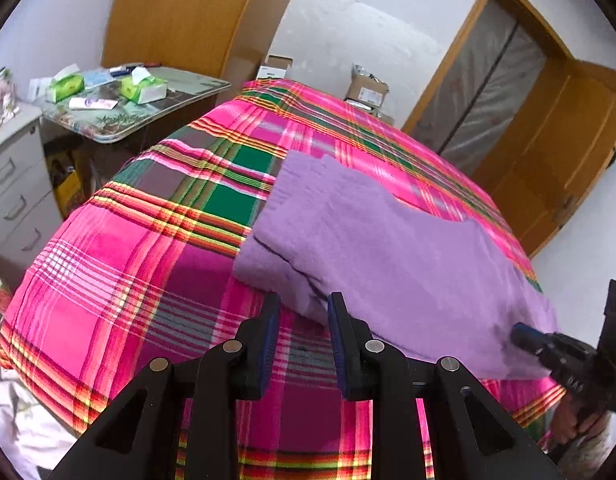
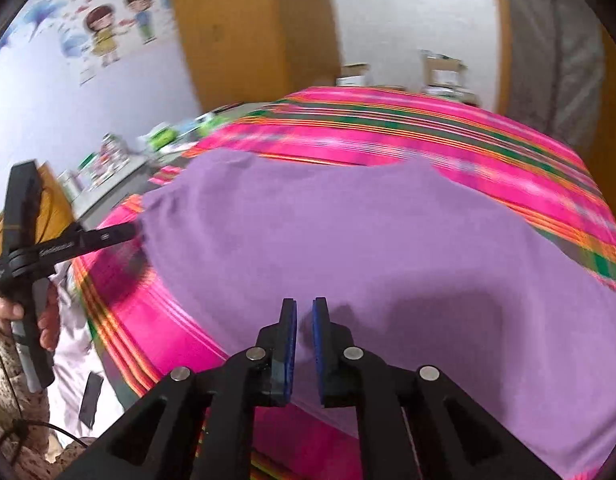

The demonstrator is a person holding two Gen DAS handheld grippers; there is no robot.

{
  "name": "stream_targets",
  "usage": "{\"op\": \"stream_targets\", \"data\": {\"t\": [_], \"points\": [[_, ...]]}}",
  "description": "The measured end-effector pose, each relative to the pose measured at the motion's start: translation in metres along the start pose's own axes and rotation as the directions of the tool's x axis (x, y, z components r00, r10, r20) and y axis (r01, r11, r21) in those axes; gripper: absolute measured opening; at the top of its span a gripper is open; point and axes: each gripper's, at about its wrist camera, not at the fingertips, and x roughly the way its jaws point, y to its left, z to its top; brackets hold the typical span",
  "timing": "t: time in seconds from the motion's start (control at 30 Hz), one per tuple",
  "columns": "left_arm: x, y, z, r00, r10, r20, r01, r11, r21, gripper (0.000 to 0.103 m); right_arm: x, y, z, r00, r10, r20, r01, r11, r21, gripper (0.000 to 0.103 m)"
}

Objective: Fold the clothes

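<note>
The lilac fleece garment [image 1: 388, 248] lies spread on the bed's plaid sheet [image 1: 120, 264], a woven check of hot pink, green and orange stripes. Its nap looks soft and fuzzy, with a folded layer at the near edge.

The left claw [image 1: 303, 312] stands open, its blue-padded jaws either side of that near folded edge, not clamped on it. To its right, the right claw [image 1: 520, 334] meets the garment's lower corner. Seen from its own camera the right claw [image 2: 304, 316] has its jaws nearly together just over the purple cloth; I cannot tell whether fabric is pinched.

Pale lettering runs along the left claw's black body (too blurred to read). Left of the bed, green tissue packs [image 1: 144, 89] sit on a tabletop [image 1: 188, 82].
</note>
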Motion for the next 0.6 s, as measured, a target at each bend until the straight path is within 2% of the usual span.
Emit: {"op": "stream_targets", "data": {"t": [0.1,0.2,0.43,0.5,0.6], "points": [[0.007,0.009,0.002,1.000,-0.004,-0.019,0.004,0.999,-0.037,0.025,0.018,0.026,0.011,0.998,0.052,-0.017,-0.053,0.996,-0.073,0.011],[0.013,0.019,0.004,0.998,-0.047,-0.035,0.044,0.995,-0.088,0.025,0.034,0.051,0.020,0.995,0.095,-0.030,-0.098,0.988,-0.120,0.016],[0.018,0.026,0.012,0.995,-0.090,-0.033,0.087,0.992,-0.095,0.025,0.072,0.101,0.035,0.984,0.159,-0.083,-0.174,0.958,-0.230,0.031],[0.020,0.031,0.014,0.994,-0.108,-0.032,0.104,0.988,-0.116,0.025,0.080,0.112,0.037,0.985,0.148,-0.090,-0.167,0.950,-0.262,0.033],[0.022,0.036,0.018,0.990,-0.137,-0.033,0.131,0.982,-0.138,0.025,0.088,0.128,0.040,0.993,0.092,-0.072,-0.110,0.941,-0.321,0.033]]}}
